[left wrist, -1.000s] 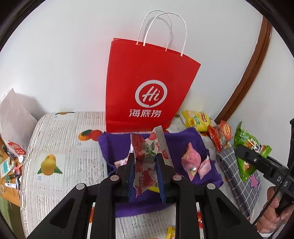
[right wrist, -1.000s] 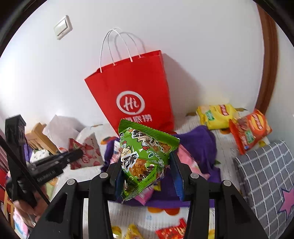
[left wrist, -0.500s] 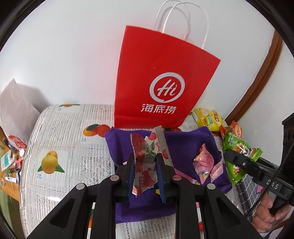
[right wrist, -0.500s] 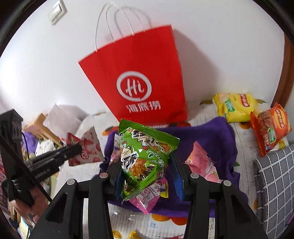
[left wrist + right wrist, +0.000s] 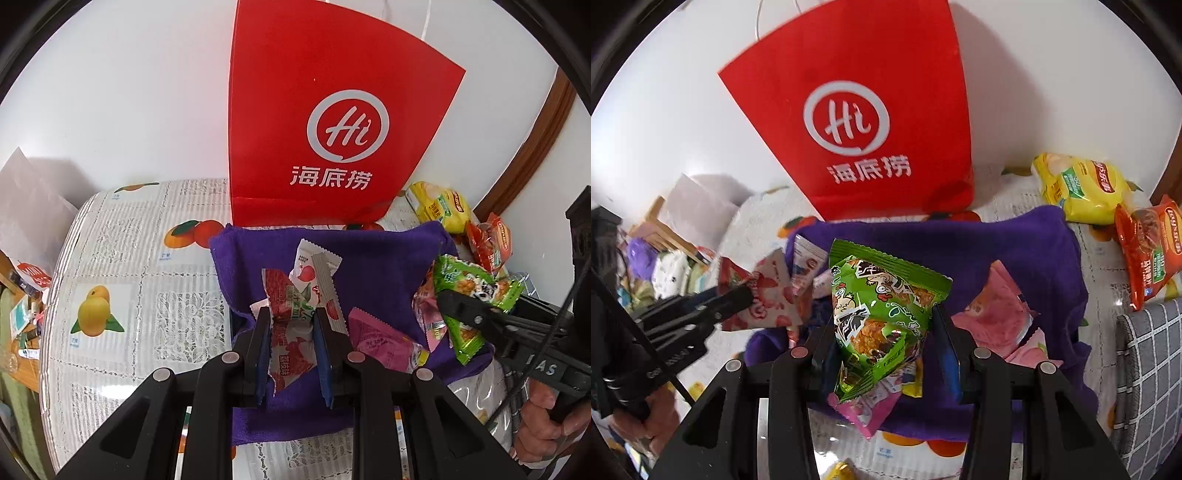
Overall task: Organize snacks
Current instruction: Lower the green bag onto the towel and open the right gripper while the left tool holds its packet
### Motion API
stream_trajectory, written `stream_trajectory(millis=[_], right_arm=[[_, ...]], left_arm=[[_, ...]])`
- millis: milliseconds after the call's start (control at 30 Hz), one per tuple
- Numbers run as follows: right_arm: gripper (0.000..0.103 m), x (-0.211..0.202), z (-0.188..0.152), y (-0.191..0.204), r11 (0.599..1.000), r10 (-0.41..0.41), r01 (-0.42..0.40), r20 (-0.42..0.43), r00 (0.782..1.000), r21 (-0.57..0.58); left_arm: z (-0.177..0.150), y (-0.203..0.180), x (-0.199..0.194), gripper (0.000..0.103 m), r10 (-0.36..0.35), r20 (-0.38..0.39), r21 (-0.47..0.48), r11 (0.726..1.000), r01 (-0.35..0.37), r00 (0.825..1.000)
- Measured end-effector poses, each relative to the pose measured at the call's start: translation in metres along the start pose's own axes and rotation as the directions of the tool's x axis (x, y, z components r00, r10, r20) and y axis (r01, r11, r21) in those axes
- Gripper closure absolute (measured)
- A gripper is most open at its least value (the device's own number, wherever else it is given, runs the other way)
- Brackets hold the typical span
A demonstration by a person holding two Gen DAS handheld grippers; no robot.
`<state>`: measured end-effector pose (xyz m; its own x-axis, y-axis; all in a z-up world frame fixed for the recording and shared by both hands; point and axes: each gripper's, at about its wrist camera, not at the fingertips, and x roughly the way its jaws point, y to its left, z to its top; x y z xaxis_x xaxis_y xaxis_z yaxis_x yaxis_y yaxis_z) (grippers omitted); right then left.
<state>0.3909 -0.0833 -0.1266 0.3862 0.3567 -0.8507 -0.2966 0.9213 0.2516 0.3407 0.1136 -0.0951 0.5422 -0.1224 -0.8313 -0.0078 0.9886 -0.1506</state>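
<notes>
White wall behind red paper bag (image 5: 332, 122) at table's far edge, my left gripper (image 5: 291, 332) pinching lychee sachet (image 5: 291, 328), long axis upright over purple cloth (image 5: 384, 266), my right gripper (image 5: 886, 339) clamping green snack packet (image 5: 882, 314), tilted, sealed top pointing up.

Wall (image 5: 129, 92): plain white, behind the bench.
Light switch: not visible.
Door frame (image 5: 524, 155): brown wood, at right.
Grey checked cushion (image 5: 1148, 369): right edge.
Side clutter (image 5: 665, 266): blurred, beyond the bench's left end.

One red bag (image 5: 325, 122), one purple cloth (image 5: 388, 266).
</notes>
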Motion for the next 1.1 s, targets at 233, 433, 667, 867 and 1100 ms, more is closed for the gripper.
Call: stream_trajectory(millis=[233,433,667,867,1100], right_arm=[[0.058,0.015,0.002,-0.019,0.999,-0.003,0.006,-0.061,0.998,0.048],[0.058,0.021,0.002,-0.023,0.999,0.005,-0.001,-0.096,0.995,0.038],[0.058,0.037,-0.002,-0.018,0.999,0.039,-0.036,-0.164,0.986,0.025],[0.057,0.043,-0.003,-0.017,0.999,0.048,-0.045,-0.178,0.983,0.018],[0.055,0.042,-0.004,-0.012,0.999,0.033,-0.037,-0.185,0.982,-0.021]], left_arm=[[0.001,0.005,-0.003,0.082,-0.002,0.007,-0.011,1.0,0.002,1.0],[0.001,0.004,-0.002,0.082,-0.002,0.006,-0.009,1.0,0.002,1.0],[0.0,-0.001,-0.001,0.082,0.002,0.002,0.006,1.0,-0.002,1.0],[-0.001,-0.002,-0.002,0.082,-0.001,0.004,0.008,1.0,0.001,1.0],[-0.001,0.0,0.003,0.082,-0.001,-0.011,0.005,1.0,0.001,1.0]])
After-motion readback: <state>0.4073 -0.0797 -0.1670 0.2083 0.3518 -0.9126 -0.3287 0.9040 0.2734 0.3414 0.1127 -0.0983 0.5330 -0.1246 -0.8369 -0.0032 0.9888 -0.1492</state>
